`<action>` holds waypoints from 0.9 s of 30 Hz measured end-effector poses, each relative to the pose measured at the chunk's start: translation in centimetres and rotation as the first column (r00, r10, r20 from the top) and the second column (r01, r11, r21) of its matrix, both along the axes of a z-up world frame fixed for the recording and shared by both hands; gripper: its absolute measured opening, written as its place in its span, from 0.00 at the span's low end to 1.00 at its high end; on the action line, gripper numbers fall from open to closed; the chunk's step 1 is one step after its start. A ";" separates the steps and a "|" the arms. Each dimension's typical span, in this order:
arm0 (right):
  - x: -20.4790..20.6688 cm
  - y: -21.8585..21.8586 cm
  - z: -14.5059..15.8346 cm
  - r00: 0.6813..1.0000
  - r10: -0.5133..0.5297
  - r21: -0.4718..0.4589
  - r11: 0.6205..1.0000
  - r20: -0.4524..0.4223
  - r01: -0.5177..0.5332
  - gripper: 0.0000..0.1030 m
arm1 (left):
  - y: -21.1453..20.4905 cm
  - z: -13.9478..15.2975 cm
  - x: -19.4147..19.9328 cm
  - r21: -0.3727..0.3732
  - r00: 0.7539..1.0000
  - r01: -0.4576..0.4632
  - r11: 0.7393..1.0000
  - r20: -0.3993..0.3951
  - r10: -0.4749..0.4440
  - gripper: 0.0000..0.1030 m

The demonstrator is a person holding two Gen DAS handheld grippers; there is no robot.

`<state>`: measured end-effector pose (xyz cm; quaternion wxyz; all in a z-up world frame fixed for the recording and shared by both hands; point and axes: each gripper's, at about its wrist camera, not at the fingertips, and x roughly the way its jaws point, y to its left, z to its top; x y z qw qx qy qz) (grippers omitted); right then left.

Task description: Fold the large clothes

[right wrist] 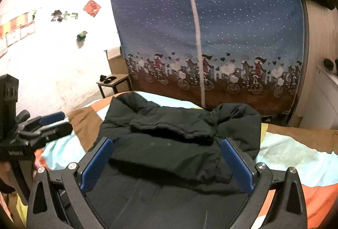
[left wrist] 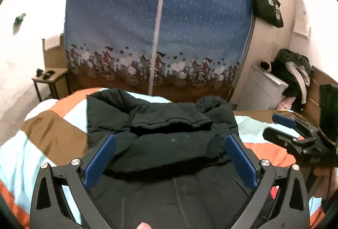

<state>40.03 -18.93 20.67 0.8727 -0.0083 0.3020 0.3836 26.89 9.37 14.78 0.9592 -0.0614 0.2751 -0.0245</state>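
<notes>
A large black padded jacket (left wrist: 160,123) lies partly folded on the bed, with a sleeve laid across its upper part. It also shows in the right wrist view (right wrist: 169,140). My left gripper (left wrist: 170,144) is open and empty, held above the jacket's near part, blue pads wide apart. My right gripper (right wrist: 166,146) is open and empty, also above the jacket's near part. The right gripper shows at the right edge of the left wrist view (left wrist: 295,136). The left gripper shows at the left edge of the right wrist view (right wrist: 42,127).
The bed has a quilt (left wrist: 46,129) in orange, brown and light blue blocks. A blue cloth wardrobe (left wrist: 160,28) stands behind the bed. A small side table (left wrist: 50,79) is at the left. A white cabinet (left wrist: 266,85) piled with clothes is at the right.
</notes>
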 end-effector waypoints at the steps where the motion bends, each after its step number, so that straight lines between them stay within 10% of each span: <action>1: -0.7 -0.3 0.0 1.000 0.005 -0.005 1.000 0.004 -0.005 1.00 | -0.2 0.2 -1.0 0.020 1.000 -0.008 1.000 0.013 0.008 0.98; 15: -9.9 -5.8 -5.5 0.997 -0.015 -0.122 0.992 -0.076 0.005 1.00 | -1.9 -3.2 -8.5 0.052 0.997 0.039 0.998 -0.061 -0.036 0.98; 27: -14.2 -6.1 -12.9 0.955 0.116 -0.249 0.950 -0.272 -0.187 1.00 | -1.7 -13.8 -13.9 0.043 0.931 0.147 0.988 -0.343 -0.124 0.98</action>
